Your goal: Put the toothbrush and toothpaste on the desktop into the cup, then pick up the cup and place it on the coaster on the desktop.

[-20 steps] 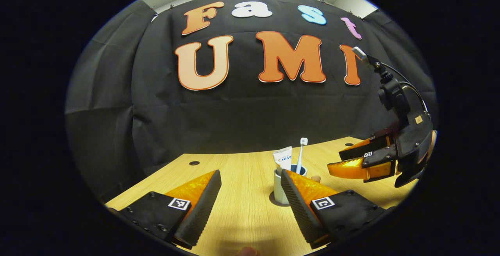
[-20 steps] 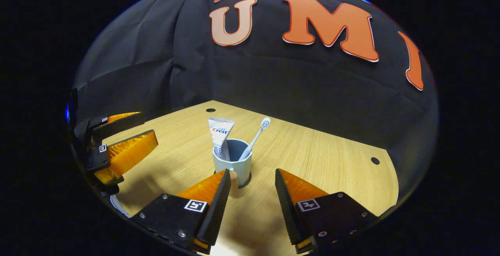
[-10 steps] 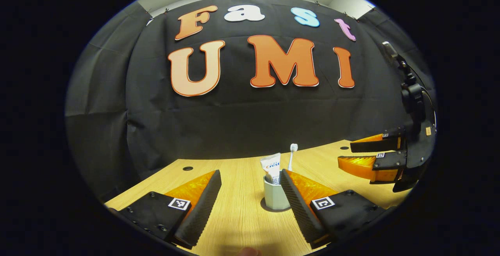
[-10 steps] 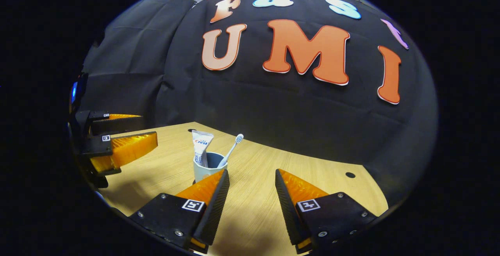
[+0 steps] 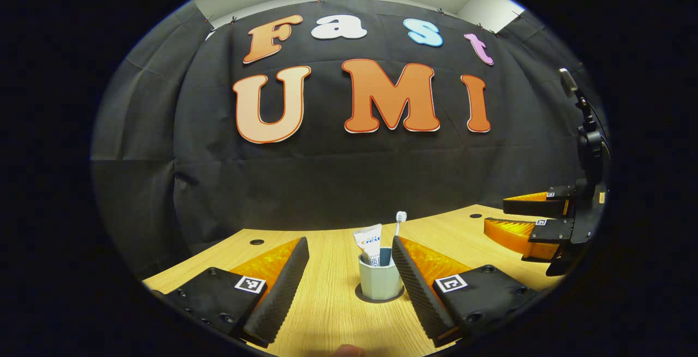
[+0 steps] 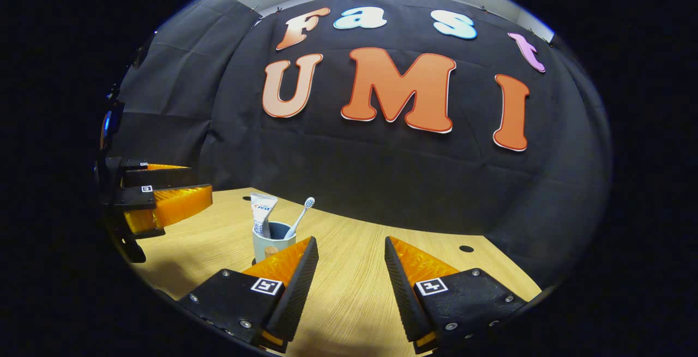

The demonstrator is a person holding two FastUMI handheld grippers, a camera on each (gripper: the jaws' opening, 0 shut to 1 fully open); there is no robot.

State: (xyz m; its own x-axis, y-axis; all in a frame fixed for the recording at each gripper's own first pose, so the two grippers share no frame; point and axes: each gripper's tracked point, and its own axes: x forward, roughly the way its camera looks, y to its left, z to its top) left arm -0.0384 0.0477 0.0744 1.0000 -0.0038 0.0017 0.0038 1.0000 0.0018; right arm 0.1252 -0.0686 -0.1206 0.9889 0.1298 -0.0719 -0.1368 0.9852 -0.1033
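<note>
The cup [image 5: 380, 282] stands on a dark round coaster [image 5: 361, 296] on the wooden desk [image 5: 332, 313], with the toothpaste [image 5: 370, 243] and toothbrush [image 5: 398, 225] upright inside. The left gripper [image 5: 349, 270] is spread wide, holding nothing. The right gripper [image 6: 346, 270] is likewise wide and empty. The right gripper view adds a small cork-coloured knob [image 6: 270, 250] on the cup's wall, and the cup sits beside that gripper's left finger.

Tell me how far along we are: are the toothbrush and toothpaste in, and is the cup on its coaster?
Looks finished. The toothbrush and toothpaste both stand in the cup, and the cup sits on the dark round coaster on the desktop. Nothing is in hand: the left gripper and right gripper are both open, clear of the cup. No step seems left.
</note>
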